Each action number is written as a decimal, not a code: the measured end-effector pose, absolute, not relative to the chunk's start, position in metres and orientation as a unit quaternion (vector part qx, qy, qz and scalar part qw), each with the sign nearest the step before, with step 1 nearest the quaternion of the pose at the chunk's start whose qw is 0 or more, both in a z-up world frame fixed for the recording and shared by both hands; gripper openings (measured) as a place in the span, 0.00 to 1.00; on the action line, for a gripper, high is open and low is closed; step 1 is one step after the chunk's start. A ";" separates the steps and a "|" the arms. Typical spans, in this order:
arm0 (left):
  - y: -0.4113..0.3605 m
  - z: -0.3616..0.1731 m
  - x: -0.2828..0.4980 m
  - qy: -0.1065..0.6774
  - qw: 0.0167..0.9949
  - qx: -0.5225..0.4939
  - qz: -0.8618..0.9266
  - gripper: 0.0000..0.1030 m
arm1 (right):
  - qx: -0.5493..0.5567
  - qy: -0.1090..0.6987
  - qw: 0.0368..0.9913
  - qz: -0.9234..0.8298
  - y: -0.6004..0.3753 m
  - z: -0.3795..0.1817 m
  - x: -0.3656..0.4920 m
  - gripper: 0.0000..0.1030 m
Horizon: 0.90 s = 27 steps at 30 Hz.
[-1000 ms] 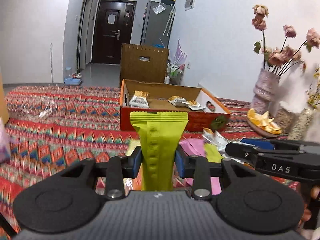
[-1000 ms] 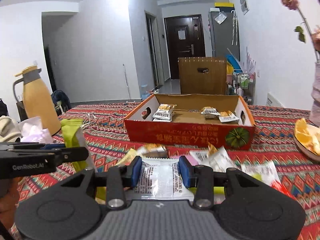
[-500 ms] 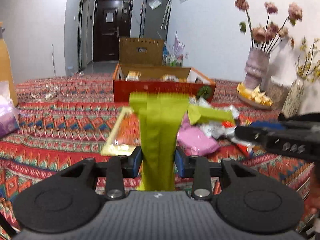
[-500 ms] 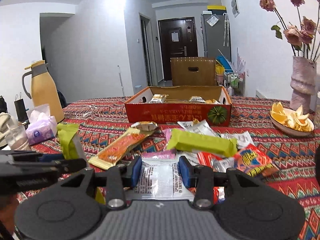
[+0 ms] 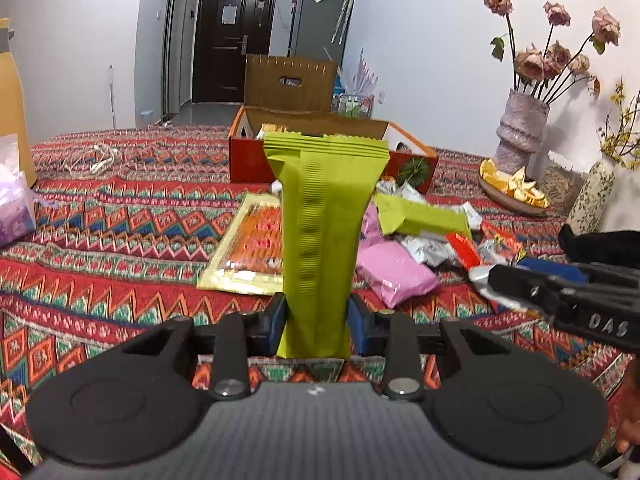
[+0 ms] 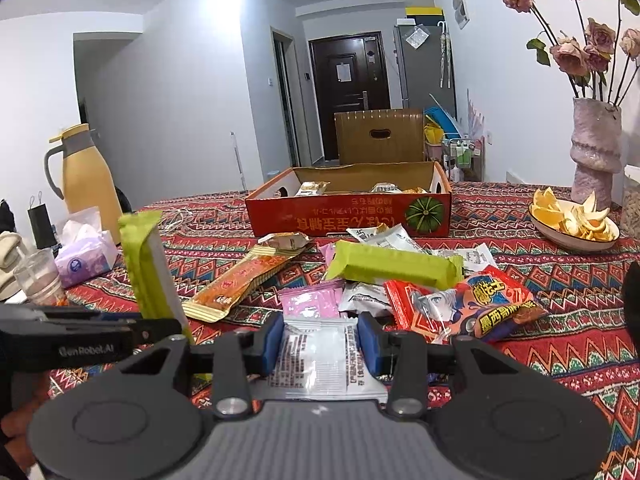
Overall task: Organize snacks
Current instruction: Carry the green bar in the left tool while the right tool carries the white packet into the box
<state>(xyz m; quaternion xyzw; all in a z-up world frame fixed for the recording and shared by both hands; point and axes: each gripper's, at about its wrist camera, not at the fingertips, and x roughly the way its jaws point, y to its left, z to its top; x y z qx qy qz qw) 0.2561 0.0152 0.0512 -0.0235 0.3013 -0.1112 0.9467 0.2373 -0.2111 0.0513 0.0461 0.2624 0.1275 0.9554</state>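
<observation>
Both grippers have pulled back from the box. The left gripper clamps a green bar, the right gripper a white packet. Neither snack is boxed yet.

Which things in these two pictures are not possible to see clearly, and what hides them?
- Left wrist view: the green bar, shut in the left gripper, hides part of the red box.
- Right wrist view: the box's front wall hides most snacks inside.
- Right wrist view: print on the white packet, held by the right gripper, is too small to read.
</observation>
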 end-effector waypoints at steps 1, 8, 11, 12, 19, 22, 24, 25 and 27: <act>0.016 0.055 0.258 0.298 0.948 -0.024 -0.111 0.32 | 0.044 0.262 0.956 0.128 -0.211 0.052 0.240 0.39; 0.012 0.075 0.286 0.278 0.953 -0.018 -0.119 0.32 | 0.036 0.248 0.959 0.131 -0.209 0.062 0.267 0.39; 0.009 0.084 0.305 0.270 0.955 -0.015 -0.124 0.32 | 0.028 0.239 0.961 0.134 -0.207 0.070 0.287 0.39; 0.009 0.086 0.311 0.268 0.955 -0.015 -0.126 0.32 | 0.025 0.235 0.962 0.135 -0.207 0.073 0.294 0.39; 0.008 0.103 0.370 0.252 0.959 -0.009 -0.127 0.32 | 0.009 0.214 0.967 0.135 -0.201 0.093 0.358 0.39; 0.009 0.106 0.399 0.252 0.959 -0.014 -0.129 0.32 | 0.013 0.210 0.968 0.135 -0.198 0.097 0.388 0.39; 0.012 0.108 0.418 0.251 0.959 -0.019 -0.131 0.32 | 0.017 0.210 0.968 0.134 -0.198 0.098 0.410 0.39; 0.014 0.109 0.429 0.251 0.959 -0.023 -0.132 0.32 | 0.019 0.211 0.968 0.133 -0.197 0.098 0.421 0.39; 0.017 0.110 0.449 0.251 0.958 -0.030 -0.137 0.32 | 0.022 0.213 0.968 0.129 -0.198 0.096 0.441 0.39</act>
